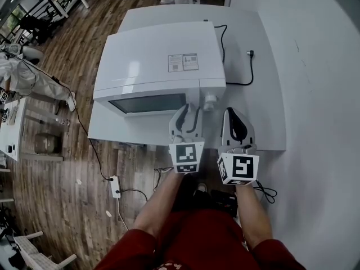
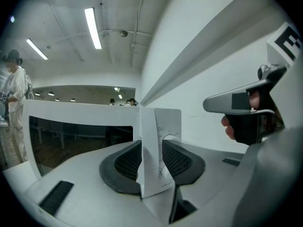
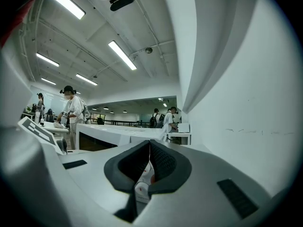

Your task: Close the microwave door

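— What are the gripper views adding?
— The left gripper [image 2: 152, 148] is clamping the microwave door [image 2: 80, 141] by its free edge. The right gripper [image 3: 149, 145] is holding its jaws together, empty.
— And overhead?
— Both forearms [image 1: 163, 198] are reaching forward, side by side, toward the microwave [image 1: 157, 61] on the white table [image 1: 264, 117].

Red sleeves [image 1: 135, 247] stop near the elbows, forearms bare below. The left hand-held gripper [image 1: 189, 113] and right hand-held gripper [image 1: 233, 117] are pale grey moulded plastic with dark mesh-textured pads [image 2: 128, 162], each carrying a white cube [image 1: 187, 156] printed with black square markers.
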A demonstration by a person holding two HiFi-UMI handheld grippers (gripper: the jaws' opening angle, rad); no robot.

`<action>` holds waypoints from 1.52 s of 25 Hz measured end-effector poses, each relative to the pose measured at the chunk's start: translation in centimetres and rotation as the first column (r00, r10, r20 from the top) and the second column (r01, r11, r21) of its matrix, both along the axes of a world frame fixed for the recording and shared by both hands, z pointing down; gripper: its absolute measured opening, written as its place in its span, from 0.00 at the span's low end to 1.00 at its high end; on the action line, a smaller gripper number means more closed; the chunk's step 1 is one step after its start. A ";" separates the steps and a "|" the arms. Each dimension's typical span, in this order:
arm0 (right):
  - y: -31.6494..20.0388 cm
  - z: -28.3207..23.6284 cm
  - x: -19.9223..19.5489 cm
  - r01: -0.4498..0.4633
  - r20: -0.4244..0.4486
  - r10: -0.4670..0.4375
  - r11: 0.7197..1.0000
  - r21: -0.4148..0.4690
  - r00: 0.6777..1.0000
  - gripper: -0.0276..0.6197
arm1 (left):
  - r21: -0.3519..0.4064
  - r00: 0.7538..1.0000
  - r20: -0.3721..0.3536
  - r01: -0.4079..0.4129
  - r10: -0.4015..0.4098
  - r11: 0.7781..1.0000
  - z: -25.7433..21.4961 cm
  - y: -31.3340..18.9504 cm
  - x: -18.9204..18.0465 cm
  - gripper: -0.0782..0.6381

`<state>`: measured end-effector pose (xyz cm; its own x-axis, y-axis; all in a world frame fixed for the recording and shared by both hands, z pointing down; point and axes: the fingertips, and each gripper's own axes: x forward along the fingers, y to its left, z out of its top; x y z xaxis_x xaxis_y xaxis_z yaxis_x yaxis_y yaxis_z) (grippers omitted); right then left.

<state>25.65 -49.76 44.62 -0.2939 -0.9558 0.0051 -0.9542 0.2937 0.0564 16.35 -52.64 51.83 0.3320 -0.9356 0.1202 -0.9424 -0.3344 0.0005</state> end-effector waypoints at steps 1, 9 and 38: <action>0.3 -0.1 0.0 0.002 0.002 -0.002 1.000 0.003 1.000 0.09 | 0.004 1.000 0.003 0.001 -0.001 1.000 -0.3 0.4 -0.1 0.31; 2.7 -2.3 -0.1 0.025 0.030 -0.027 0.999 0.042 0.999 0.09 | 0.054 0.999 0.015 0.046 -0.047 0.997 -4.1 3.6 -1.9 0.30; 8.9 -10.8 -9.5 0.081 0.036 -0.084 0.992 0.093 0.996 0.09 | 0.097 0.995 -0.061 0.086 -0.080 0.992 -15.2 12.2 -14.6 0.24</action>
